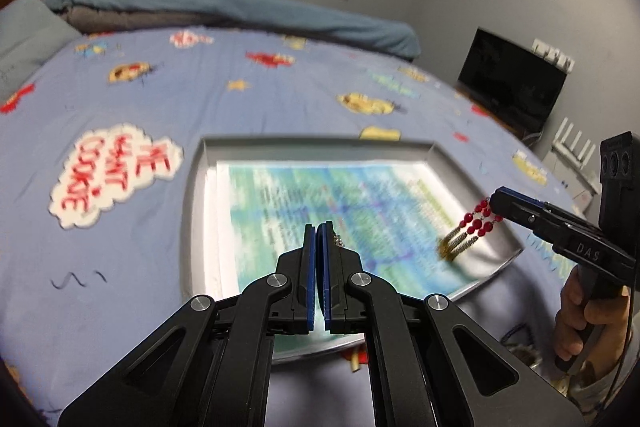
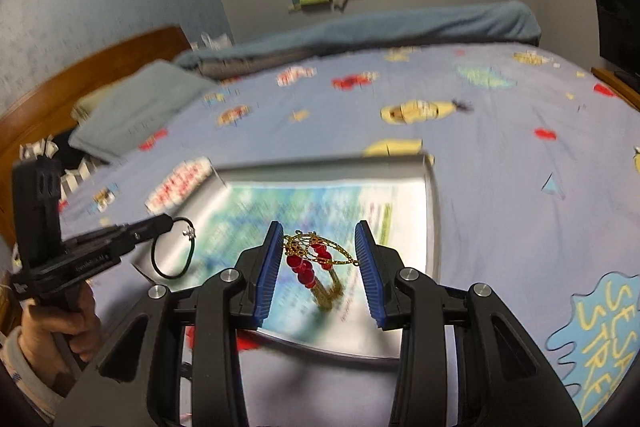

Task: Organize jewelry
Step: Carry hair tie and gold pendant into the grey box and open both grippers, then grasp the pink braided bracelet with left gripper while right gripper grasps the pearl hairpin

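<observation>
The left hand-held gripper (image 1: 318, 233) is hovering level over the shallow silver metal tray (image 1: 200, 187) lying on the blue cartoon-print bedsheet (image 1: 240, 99), its blue pads pressed together on a thin black cord loop with a small silver clasp (image 2: 174, 247), which is dangling above the tray's left part. The person's left hand (image 2: 60, 327) is wrapping the pistol grip from below. The right hand-held gripper (image 2: 318, 259) is reaching in over the tray's near right corner, its fingers standing apart, yet the gold filigree earring with red beads and gold tassels (image 2: 316, 263) is hanging between them, caught at the right pad. A colourful printed paper sheet (image 1: 320, 195) is lining the tray floor.
</observation>
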